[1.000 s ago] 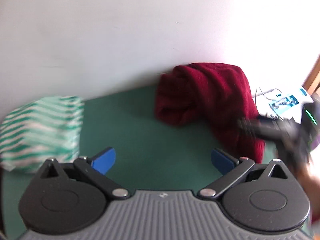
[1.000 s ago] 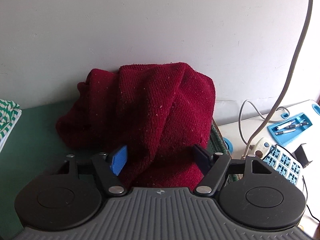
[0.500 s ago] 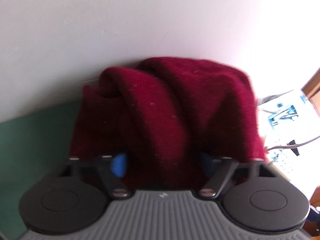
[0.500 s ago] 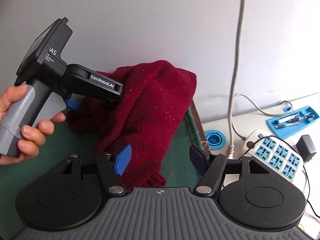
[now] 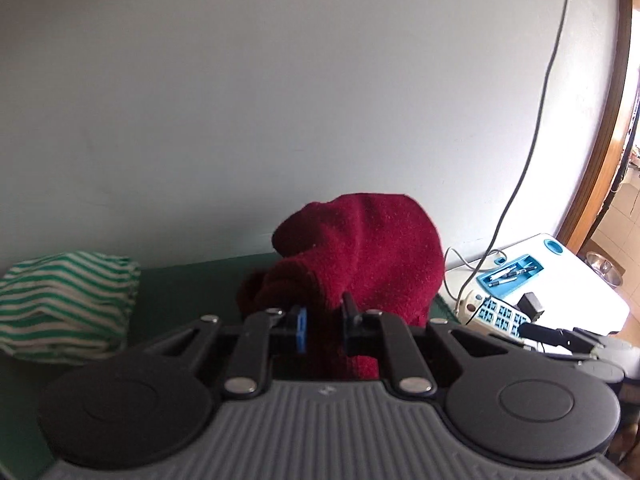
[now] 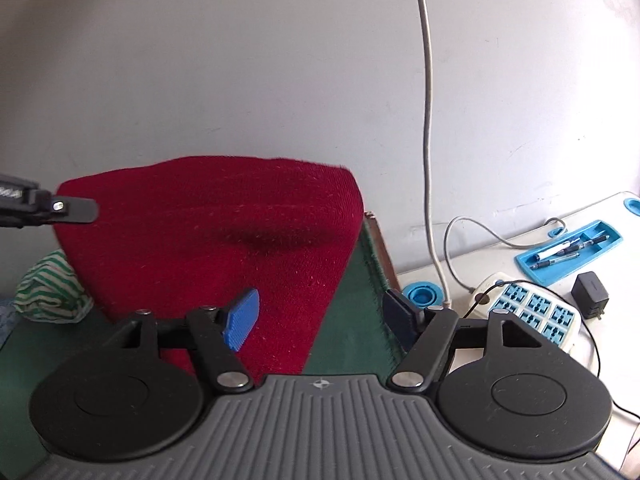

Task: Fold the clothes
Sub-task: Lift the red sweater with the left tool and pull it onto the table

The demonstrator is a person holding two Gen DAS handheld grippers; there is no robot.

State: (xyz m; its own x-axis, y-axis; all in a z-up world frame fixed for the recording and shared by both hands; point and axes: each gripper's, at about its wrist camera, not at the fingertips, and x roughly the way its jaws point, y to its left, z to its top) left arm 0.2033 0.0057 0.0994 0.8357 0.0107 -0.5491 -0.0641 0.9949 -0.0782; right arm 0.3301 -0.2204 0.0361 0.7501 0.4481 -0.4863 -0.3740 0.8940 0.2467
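Left gripper (image 5: 323, 326): jaws clenched on the red sweater (image 5: 372, 256), frame centre.
Right gripper (image 6: 320, 316): jaws released, lower centre.

Green table (image 5: 192, 284), striped garment (image 5: 60, 304) atop.

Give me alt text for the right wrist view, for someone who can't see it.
A dark red knitted garment hangs lifted above the green table, filling the middle of the view. The right tongs are open in front of its lower edge, gripping nothing. To the right lie a power strip and a blue pen tray.
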